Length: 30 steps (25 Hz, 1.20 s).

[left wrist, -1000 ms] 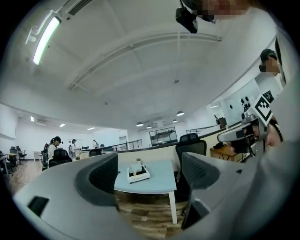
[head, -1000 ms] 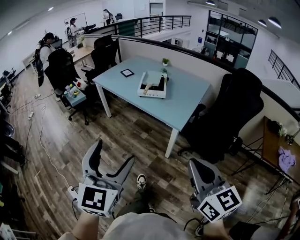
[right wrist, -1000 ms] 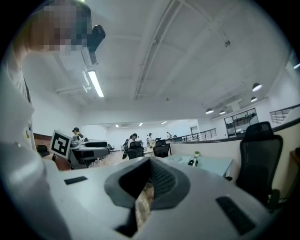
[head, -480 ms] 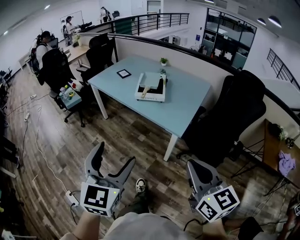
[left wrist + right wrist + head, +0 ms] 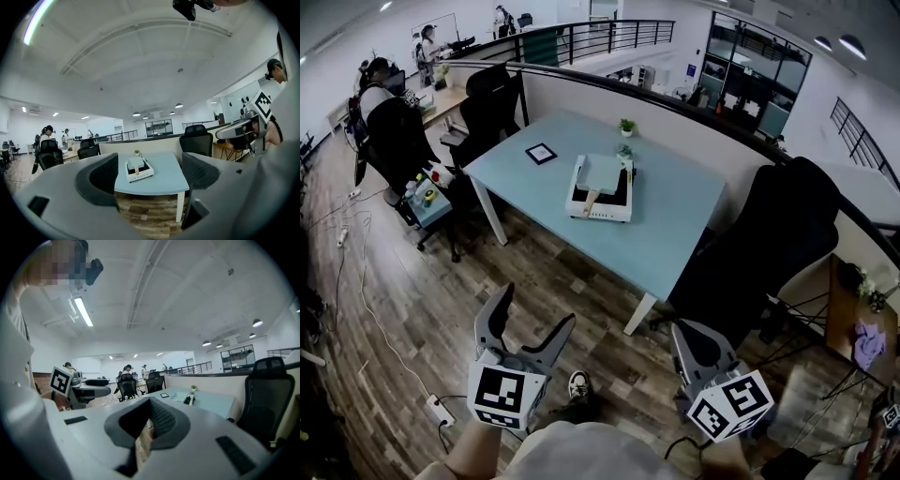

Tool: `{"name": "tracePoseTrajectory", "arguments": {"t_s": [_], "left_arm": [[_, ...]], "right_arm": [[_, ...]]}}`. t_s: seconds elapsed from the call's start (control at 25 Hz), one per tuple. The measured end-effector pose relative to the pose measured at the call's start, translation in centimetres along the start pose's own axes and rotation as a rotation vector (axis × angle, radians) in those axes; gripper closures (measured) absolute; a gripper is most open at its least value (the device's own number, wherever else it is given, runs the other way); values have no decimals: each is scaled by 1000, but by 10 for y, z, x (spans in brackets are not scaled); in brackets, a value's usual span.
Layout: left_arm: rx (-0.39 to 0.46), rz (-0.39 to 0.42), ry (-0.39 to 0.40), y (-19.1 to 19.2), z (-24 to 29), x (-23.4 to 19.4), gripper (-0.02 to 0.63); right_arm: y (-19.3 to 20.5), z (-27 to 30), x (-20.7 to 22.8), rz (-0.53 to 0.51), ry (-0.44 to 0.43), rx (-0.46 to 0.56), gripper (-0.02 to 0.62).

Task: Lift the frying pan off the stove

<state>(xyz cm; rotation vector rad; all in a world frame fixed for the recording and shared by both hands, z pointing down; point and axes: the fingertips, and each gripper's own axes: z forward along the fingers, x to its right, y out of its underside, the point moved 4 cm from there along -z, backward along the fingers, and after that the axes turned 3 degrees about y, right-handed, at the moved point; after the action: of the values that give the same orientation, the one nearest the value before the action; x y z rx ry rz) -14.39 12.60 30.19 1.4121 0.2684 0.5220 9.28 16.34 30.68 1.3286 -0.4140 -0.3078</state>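
Well short of the stove (image 5: 598, 213): left hand-held gripper (image 5: 534, 312), jaws apart, empty; right hand-held gripper (image 5: 695, 335) seemingly closed; frying pan (image 5: 602, 173) atop stove.

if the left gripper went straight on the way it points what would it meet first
Likely the near edge of the blue table, just before the white stove with the pan: these sit between the left gripper's open jaws, only floor nearer. Depth is uncertain.

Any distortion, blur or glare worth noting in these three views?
Head view: fisheye bends the table edges; floor blurs at lower right. Left gripper view: black round border, ceiling light glares, near jaws soft. Right gripper view: same border, mosaic patch upper left, stove tiny.
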Motion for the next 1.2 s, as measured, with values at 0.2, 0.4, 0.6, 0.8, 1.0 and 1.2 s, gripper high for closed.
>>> {"name": "tracePoseTrajectory", "arguments": {"t_s": [0.2,0.4,0.6,0.8,1.0,1.2], "left_arm": [[-1,-2,17,-7,44,-42,198],[0,10,34,-6,86,-79,199],[31,41,47,-14,109,-102,199],[6,43,48,-4,127,-116,198],[-7,20,49,7,141,-134,198],[-24,13,37,11,169,-140,198]], "right_arm": [[-16,57,11,0,11,-13,592],[-22,110,21,-2,23,-16,592],[-21,144,29,-5,51,0,592],[-17,162,33,5,51,-28,592],[-10,187,40,1,63,-64,592],[-14,212,66,5,55,-68,592]]}}
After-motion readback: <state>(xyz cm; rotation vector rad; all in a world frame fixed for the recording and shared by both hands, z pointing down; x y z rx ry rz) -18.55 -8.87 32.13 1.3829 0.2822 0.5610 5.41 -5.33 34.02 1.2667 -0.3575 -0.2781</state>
